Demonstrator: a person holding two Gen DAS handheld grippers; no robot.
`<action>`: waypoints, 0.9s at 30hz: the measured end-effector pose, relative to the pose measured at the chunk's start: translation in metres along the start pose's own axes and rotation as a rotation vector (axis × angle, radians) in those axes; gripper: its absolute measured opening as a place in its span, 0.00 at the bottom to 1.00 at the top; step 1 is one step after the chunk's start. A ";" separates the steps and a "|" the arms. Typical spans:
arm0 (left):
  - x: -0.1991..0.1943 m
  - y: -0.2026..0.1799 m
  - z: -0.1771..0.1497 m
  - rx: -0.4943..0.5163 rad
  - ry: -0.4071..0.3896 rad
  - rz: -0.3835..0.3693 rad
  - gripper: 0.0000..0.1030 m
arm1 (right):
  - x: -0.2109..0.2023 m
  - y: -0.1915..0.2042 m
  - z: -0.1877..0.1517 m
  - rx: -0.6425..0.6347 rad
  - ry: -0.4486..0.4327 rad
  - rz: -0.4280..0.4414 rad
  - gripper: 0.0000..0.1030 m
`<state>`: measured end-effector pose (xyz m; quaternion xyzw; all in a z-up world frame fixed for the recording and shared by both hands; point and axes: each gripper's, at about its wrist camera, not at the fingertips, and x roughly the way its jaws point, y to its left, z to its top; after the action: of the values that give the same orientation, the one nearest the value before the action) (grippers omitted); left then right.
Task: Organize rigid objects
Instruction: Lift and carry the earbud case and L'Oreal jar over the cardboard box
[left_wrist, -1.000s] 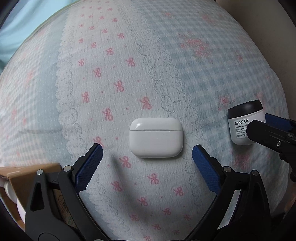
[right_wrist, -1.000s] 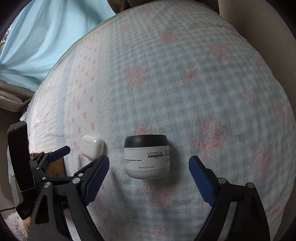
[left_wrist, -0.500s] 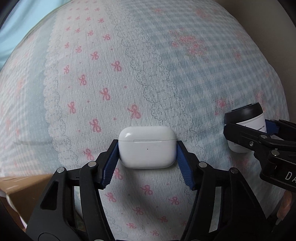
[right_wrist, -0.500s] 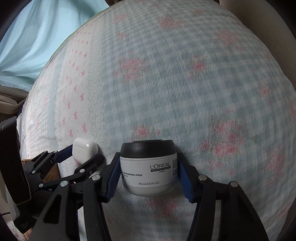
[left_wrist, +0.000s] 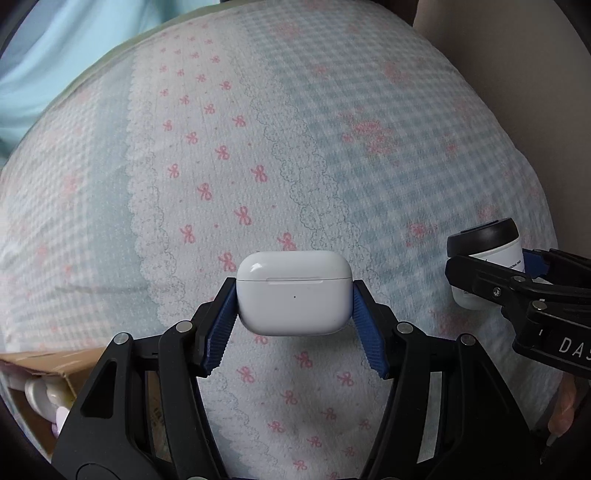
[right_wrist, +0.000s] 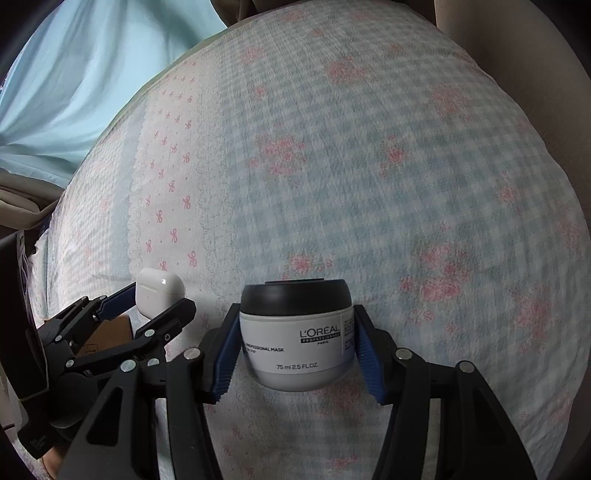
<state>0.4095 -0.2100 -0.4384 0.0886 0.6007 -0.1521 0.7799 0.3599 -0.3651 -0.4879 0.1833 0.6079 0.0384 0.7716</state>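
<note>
left claw (left_wrist: 294, 295): clamped on the earbud case (left_wrist: 293, 293), blue pads on both short ends, held up off the bed (left_wrist: 332, 147)
right claw (right_wrist: 295, 332): gripping the jar (right_wrist: 295, 332) by its sides, black lid up, also off the bed I'd say
box (left_wrist: 44, 365): cardboard, lower left, some stuff already in it, probably where these go
risk: case is smooth and rounded, pads only catch the ends, so a fast swing could make it rotate or pop out; claws sit near each other, could bump on the way over
orientation: case long axis runs left-right across the claw, lid seam up, LED dot facing the camera; jar upright, label facing the camera
</note>
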 end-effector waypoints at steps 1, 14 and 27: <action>-0.011 0.004 0.002 -0.006 -0.012 -0.004 0.56 | -0.008 0.003 0.000 -0.004 -0.010 0.000 0.51; -0.189 0.059 -0.023 -0.042 -0.219 -0.056 0.56 | -0.139 0.098 -0.024 -0.057 -0.157 -0.017 0.51; -0.320 0.228 -0.137 -0.056 -0.288 -0.057 0.56 | -0.223 0.267 -0.109 -0.065 -0.297 -0.003 0.51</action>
<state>0.2892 0.0894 -0.1761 0.0272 0.4890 -0.1683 0.8555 0.2423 -0.1544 -0.2151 0.1611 0.4856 0.0293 0.8587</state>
